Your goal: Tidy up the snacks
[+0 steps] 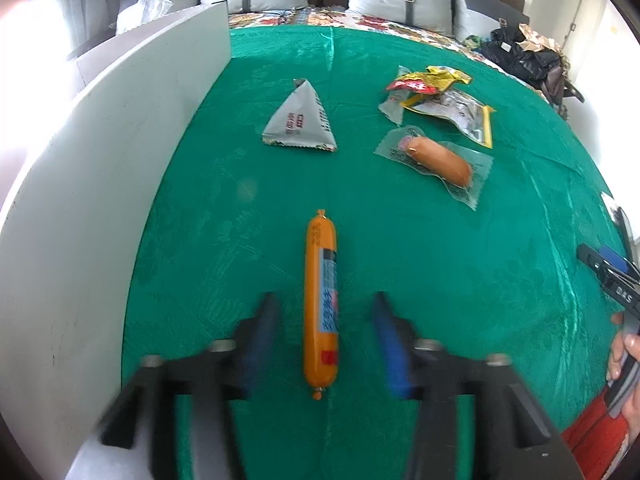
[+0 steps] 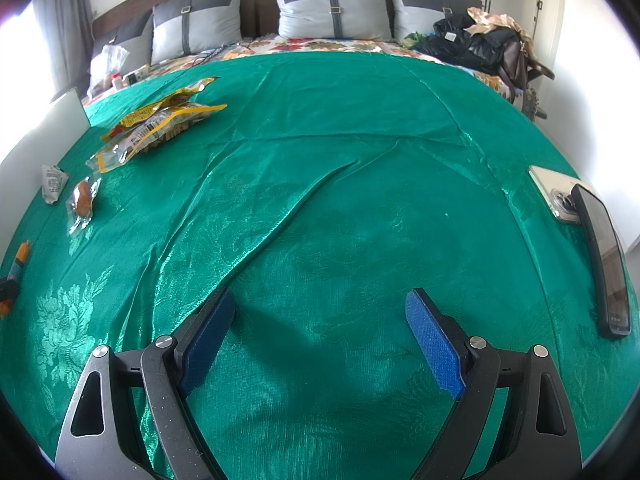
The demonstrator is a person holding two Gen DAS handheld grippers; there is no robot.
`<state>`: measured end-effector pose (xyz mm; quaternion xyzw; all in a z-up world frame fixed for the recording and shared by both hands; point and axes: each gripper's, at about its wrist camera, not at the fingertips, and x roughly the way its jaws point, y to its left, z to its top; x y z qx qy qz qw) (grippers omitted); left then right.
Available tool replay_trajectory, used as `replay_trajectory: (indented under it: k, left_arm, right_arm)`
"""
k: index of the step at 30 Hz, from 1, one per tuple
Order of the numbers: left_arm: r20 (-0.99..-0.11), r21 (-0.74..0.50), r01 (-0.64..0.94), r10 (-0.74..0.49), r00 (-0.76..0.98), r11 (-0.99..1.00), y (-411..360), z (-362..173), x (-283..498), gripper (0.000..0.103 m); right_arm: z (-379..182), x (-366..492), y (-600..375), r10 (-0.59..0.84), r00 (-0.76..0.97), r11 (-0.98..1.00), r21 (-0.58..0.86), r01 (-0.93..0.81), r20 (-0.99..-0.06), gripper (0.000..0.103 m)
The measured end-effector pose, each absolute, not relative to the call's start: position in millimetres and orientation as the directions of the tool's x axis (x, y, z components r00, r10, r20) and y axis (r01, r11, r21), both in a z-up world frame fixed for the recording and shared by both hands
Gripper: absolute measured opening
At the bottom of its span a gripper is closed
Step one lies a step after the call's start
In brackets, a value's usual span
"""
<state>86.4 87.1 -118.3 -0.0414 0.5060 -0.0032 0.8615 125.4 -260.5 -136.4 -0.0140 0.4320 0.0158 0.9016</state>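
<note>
Your left tool (image 1: 324, 312) gapes wide astride the orange sausage stick (image 1: 320, 300) near the bed's left edge; your right tool (image 2: 320, 312) hangs wide, holding nothing.

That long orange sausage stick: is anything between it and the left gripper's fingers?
Nothing visible. The orange sausage stick lies alone on the green cloth, already between the open fingers of the left gripper. The other snacks lie farther away.
</note>
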Motion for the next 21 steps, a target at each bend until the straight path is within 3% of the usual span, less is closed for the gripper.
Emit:
replay_trajectory:
  k: [1, 3, 8, 21]
  left_arm:
    - [-0.868, -0.063, -0.048, -0.031, 0.496, 0.997, 87, -120, 88, 0.078]
    - [-0.859, -0.029, -0.059, 0.006, 0.512, 0.998, 86, -125, 92, 0.08]
    - [-0.846, -0.002, -0.07, 0.036, 0.532, 0.998, 87, -133, 98, 0.102]
    - [-0.818, 0.0, -0.079, 0.045, 0.573, 0.997, 90, -136, 95, 0.103]
  right_arm:
    - [-136, 125, -261, 0.017, 0.626, 0.999, -0.011, -0.041, -0.779, 0.09]
    - [-136, 126, -261, 0.018, 0.626, 0.999, -0.01, -0.041, -0.779, 0.09]
    - [-136, 126, -261, 0.019, 0.626, 0.999, -0.01, -0.043, -0.779, 0.09]
    - [-136, 126, -260, 0.019, 0.626, 0.999, -0.01, -0.043, -0.78, 0.09]
